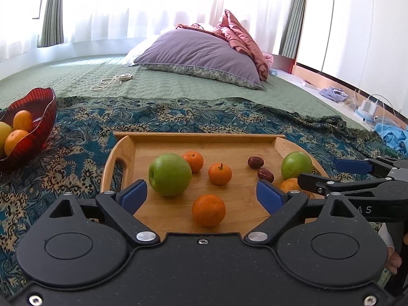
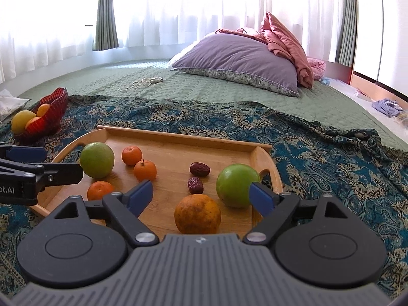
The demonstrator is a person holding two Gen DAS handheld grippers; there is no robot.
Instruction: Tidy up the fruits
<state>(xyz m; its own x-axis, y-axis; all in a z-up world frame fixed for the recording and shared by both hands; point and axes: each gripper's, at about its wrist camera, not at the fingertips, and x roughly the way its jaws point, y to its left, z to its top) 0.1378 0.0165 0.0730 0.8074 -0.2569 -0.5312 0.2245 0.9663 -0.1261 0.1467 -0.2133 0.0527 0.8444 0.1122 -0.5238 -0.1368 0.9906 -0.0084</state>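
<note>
Bamboo tray (image 1: pixel 204 137) on the patterned cloth (image 2: pixel 331 158) carries the fruit: left gripper (image 1: pixel 201 196), jaws wide, frames a small orange (image 1: pixel 208 210), while right gripper (image 2: pixel 201 199), also wide, frames a large orange (image 2: pixel 197 214), seemingly touching nothing

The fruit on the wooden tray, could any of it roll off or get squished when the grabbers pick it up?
Maybe. The big orange lies near the wooden tray's front edge, so a nudge from the open right gripper might roll it off. The two dates are small and soft, so they could get squashed. The red bowl already holds fruit and looks tipped, so adding a green apple might spill it.
</note>
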